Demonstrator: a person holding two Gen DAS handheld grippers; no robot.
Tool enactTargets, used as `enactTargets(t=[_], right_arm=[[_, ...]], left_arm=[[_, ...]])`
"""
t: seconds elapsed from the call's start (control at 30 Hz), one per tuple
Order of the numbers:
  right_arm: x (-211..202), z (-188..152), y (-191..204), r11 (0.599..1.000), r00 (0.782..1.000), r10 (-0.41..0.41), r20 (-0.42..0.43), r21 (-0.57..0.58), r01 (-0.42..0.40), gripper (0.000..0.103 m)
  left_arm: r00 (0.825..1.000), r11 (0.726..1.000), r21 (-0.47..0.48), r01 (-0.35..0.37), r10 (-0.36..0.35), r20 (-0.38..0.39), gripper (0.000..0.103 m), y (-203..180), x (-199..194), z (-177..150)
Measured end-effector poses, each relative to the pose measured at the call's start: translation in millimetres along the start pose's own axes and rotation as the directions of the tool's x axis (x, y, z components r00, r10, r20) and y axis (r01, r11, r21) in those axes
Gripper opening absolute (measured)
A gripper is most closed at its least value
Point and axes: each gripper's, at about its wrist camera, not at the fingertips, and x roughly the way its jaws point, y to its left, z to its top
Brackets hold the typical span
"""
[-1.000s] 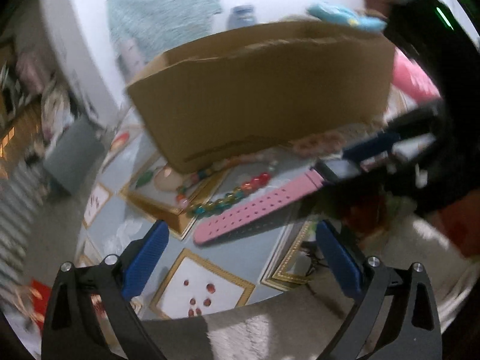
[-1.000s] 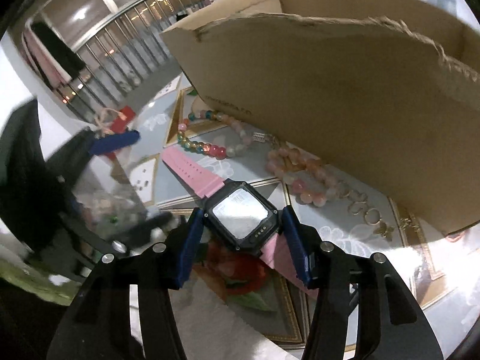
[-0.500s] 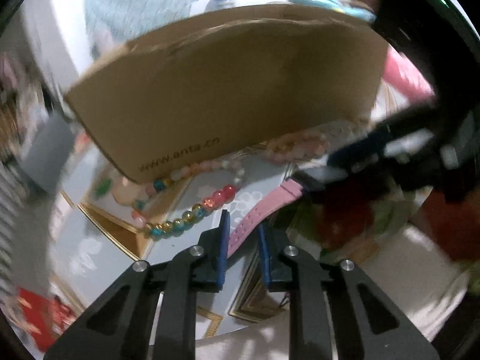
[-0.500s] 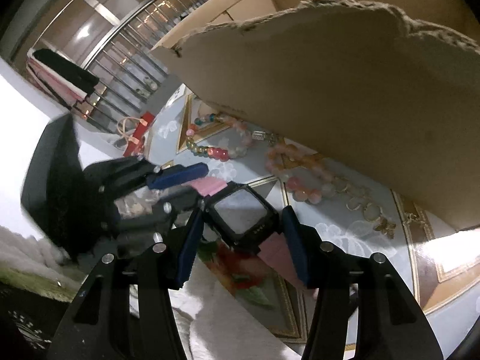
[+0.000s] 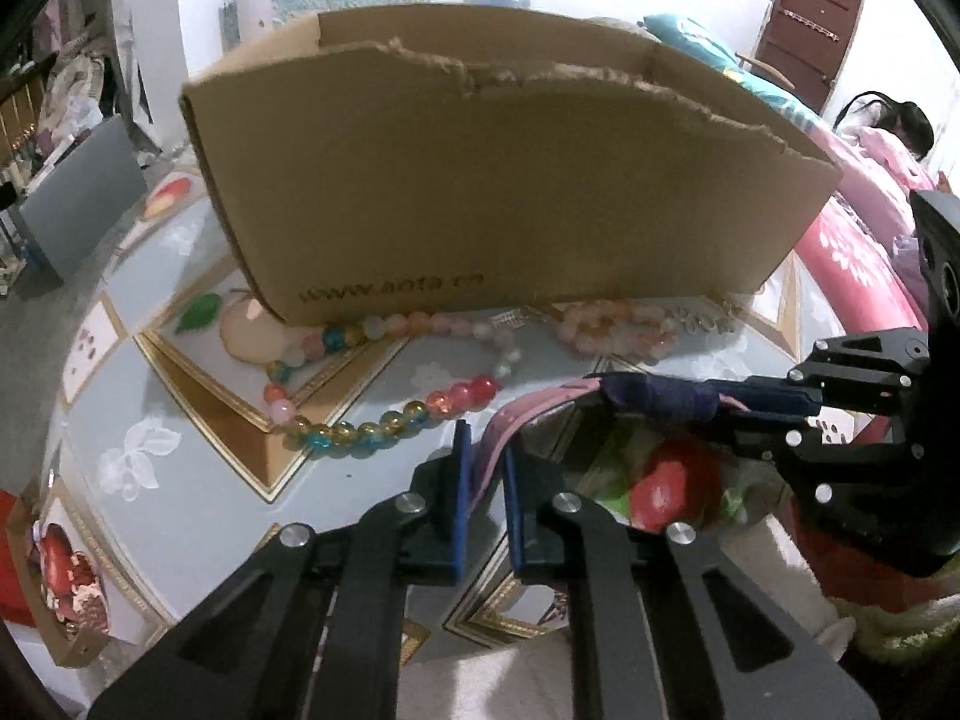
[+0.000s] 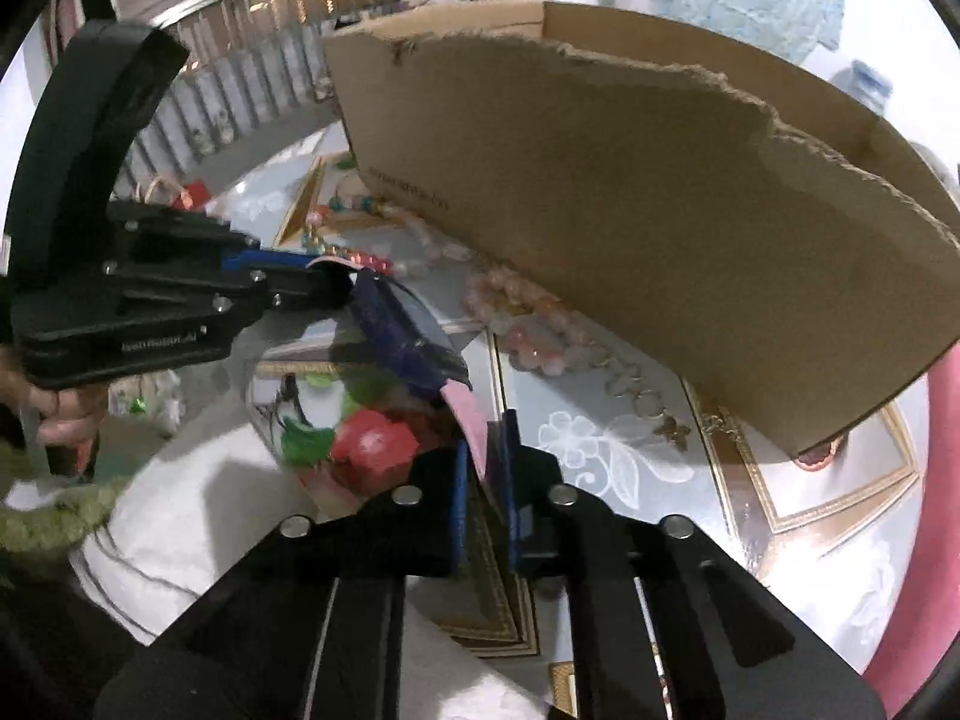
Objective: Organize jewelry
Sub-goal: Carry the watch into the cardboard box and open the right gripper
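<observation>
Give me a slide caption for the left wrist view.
Left gripper and right gripper each pinch one pink strap of the watch before the cardboard box, beaded necklace beneath.

cardboard box [image 5: 510, 192], printed web address "www.anta.cn"

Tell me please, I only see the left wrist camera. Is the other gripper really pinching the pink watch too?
Observer: Yes. The right wrist camera shows the right gripper with its fingers shut on one strap of the pink watch.
Operator: Who is holding my gripper?
Observer: A hand is wrapped around the handle of the left gripper.
Operator: Is there any jewelry I can't see well?
Observer: A gold chain of rings with a little charm at its end lies beside the cardboard box.
</observation>
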Motion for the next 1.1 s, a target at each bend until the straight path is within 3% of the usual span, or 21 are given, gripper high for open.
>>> enactTargets(t=[0.2, 0.3, 0.4, 0.47, 0.6, 0.7, 0.77, 0.87, 0.93, 1.03, 1.1], right_arm=[[-36.7, 5.4, 4.1, 0.999, 0.994, -0.029, 0.102, -0.016, 0.031, 0.001], [-65.9, 15.3, 1.2, 0.998, 0.984, -0.044, 0.173, -0.029, 0.050, 0.001], [-93.5, 38.0, -13.2, 0.998, 0.968, -0.049, 0.244, -0.036, 0.059, 0.001], [-101.3, 61.5, -31.4, 1.000, 0.969, -0.019, 0.248, -0.019, 0.024, 0.001], [-83.9, 115.8, -90.1, 0.997, 0.989, 0.055, 0.135, 0.050, -0.062, 0.001], [-45.3, 149.6, -121.1, 0.988, 0.995, 0.103, 0.003, 0.113, -0.103, 0.001], [-9.7, 171.6, -149.5, 0.975, 0.981, 0.158, -0.112, 0.176, -0.137, 0.001], [32.6, 189.8, -163.8, 0.964, 0.956, 0.189, -0.222, 0.228, -0.138, 0.001], [52.8, 196.1, -170.7, 0.962, 0.941, 0.192, -0.280, 0.245, -0.124, 0.004], [68.9, 202.3, -182.8, 0.965, 0.941, 0.145, -0.307, 0.253, -0.066, 0.013], [70.2, 202.4, -190.2, 0.960, 0.946, 0.158, -0.283, 0.269, -0.080, 0.021]], left_arm=[[0.998, 1.000, 0.009, -0.004, 0.003, 0.065, 0.004, -9.7, -39.8, 5.2], [0.991, 1.000, 0.017, 0.014, -0.016, 0.135, 0.004, -14.8, -74.0, 18.4], [0.980, 0.999, 0.040, 0.024, -0.031, 0.199, 0.004, -19.1, -101.1, 47.5], [0.978, 0.999, 0.050, 0.021, -0.031, 0.207, 0.004, -22.3, -103.8, 74.6], [0.985, 0.998, 0.068, -0.003, -0.009, 0.173, 0.004, -17.4, -85.3, 133.7], [0.997, 0.998, 0.063, -0.024, 0.019, 0.081, 0.004, -6.5, -49.8, 177.4], [0.995, 0.989, 0.111, -0.094, 0.090, 0.046, 0.004, -7.4, -25.7, 198.2], [0.991, 0.988, 0.114, -0.105, 0.113, -0.065, 0.004, -1.3, 15.0, 223.6], [0.980, 0.978, 0.134, -0.161, 0.174, -0.092, 0.005, 1.8, 35.0, 234.2], [0.970, 0.975, 0.130, -0.181, 0.199, -0.142, 0.007, 8.2, 59.2, 242.6], [0.965, 0.967, 0.150, -0.206, 0.226, -0.130, 0.024, 6.7, 64.3, 245.1]])
